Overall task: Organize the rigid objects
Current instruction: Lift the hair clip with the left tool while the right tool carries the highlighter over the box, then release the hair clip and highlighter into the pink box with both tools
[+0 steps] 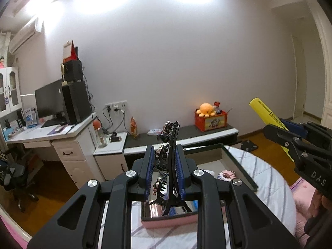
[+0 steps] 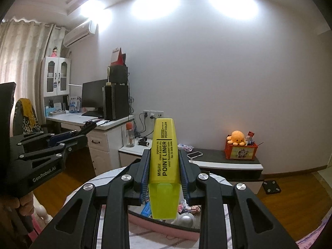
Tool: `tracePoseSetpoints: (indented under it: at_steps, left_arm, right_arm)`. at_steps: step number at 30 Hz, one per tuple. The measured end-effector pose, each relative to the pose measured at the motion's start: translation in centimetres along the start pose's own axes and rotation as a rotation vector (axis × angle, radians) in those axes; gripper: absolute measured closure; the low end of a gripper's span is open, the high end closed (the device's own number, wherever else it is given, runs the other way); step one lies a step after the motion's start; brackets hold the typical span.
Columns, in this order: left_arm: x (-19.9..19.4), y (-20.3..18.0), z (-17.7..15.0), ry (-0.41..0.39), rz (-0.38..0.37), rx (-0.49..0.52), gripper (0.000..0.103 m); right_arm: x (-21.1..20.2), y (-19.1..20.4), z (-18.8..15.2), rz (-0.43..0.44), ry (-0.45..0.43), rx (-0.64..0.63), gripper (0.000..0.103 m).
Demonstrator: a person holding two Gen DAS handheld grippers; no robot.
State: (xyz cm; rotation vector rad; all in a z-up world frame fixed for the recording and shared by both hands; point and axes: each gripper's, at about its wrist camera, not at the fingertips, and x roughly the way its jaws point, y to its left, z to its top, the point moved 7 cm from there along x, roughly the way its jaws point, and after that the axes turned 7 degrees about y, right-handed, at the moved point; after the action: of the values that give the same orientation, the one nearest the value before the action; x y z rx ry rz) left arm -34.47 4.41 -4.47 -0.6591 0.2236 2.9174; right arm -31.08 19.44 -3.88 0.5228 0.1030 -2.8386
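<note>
Right wrist, gripper clamping highlighter

Bright ceiling lights blow out the upper wall; fisheye bends edges, corners dark, focus sharp.

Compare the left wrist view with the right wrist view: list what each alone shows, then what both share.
Left wrist only: the left gripper shut on a black hair clip, and an open box on the bed.

Right wrist only: curtains, a white phone, the highlighter's printed label.

Both: the highlighter clamped in the right gripper, the orange octopus plush, the desk monitor.
</note>
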Motion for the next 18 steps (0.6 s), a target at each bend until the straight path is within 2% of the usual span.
tracePoseSetpoints:
  at_steps: [6, 11, 18]
  left_arm:
    - [7.4, -0.4, -1.4, 0.110, -0.029, 0.003, 0.083]
    - [13.4, -0.9, -4.4, 0.238, -0.051, 0.009, 0.083]
    - [17.8, -1.4, -7.2, 0.347, -0.066, 0.003, 0.083]
  right_arm:
    - [6.1, -1.6, -1.8, -0.001, 0.100, 0.014, 0.076]
    - [12.3, -2.7, -5.3, 0.011, 0.244, 0.041, 0.076]
    - [16.8, -3.6, -8.5, 0.001, 0.351, 0.048, 0.076]
